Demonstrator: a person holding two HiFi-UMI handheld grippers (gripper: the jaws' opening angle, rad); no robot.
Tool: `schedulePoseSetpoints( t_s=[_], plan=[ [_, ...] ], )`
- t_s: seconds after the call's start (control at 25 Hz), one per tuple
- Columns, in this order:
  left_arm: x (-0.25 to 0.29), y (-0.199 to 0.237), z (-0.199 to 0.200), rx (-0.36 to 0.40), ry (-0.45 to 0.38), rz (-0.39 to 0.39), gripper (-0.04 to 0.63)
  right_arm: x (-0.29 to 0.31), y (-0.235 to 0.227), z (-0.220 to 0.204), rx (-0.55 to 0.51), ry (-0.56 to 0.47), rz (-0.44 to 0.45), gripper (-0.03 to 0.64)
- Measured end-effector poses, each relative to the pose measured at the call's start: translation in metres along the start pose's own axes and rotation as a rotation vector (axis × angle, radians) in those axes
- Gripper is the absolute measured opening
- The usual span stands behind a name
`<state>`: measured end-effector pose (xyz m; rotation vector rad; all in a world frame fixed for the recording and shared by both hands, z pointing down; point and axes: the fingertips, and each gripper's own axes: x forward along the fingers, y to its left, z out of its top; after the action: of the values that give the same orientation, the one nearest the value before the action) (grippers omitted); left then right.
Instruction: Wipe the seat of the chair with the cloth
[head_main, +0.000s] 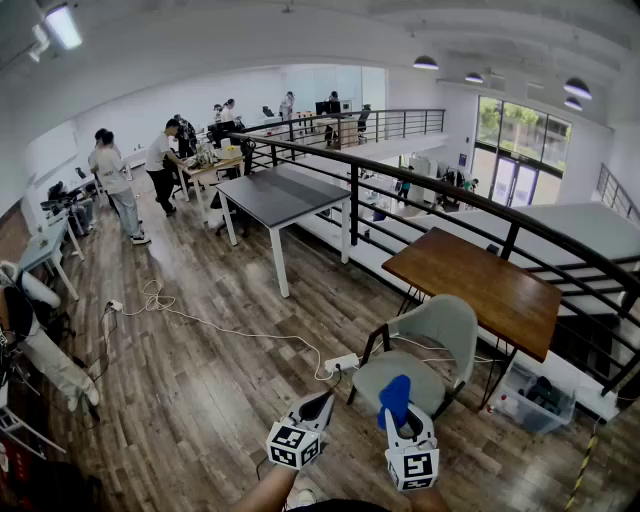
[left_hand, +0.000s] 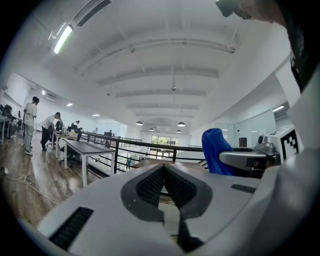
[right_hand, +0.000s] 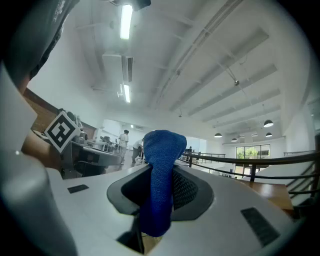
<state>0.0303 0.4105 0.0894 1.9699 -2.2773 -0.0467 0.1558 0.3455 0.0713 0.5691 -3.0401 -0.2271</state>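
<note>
Clamping a blue cloth between its jaws, the right gripper points forward and up; the cloth stands up past the jaw tips and hangs down in a fold behind them. Beside it, to its left, the left gripper has its jaws pressed together with nothing between them. From the left gripper view the cloth shows off to the right.

In the head view both tools sit low, the left gripper and the right gripper near each other, with the cloth sticking up from the right one. Just ahead of the right gripper stands the chair, its grey seat facing the tools, the cloth not touching it as far as can be seen. Ahead of the left gripper a power strip lies on the wood floor. Beyond the chair is a brown table, and to the right of the chair a clear box. A black railing runs behind the table.
</note>
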Motion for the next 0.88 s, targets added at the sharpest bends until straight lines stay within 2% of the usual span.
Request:
schedulePoseSetpoints(
  t_s=[0.44,0.68,0.88],
  plan=[
    [-0.002,0.008,-0.005,-0.003,0.009,-0.028,0.008,0.014,0.015,0.003,-0.032,0.002,0.015,0.107],
    [-0.005,0.025,-0.002,0.005,0.001,-0.025,0.008,0.027,0.024,0.007,0.045,-0.042,0.030,0.107],
    [-0.008,0.046,0.000,-0.001,-0.010,-0.033,0.008,0.045,0.046,0.010,0.038,-0.033,0.037,0.107]
  ],
)
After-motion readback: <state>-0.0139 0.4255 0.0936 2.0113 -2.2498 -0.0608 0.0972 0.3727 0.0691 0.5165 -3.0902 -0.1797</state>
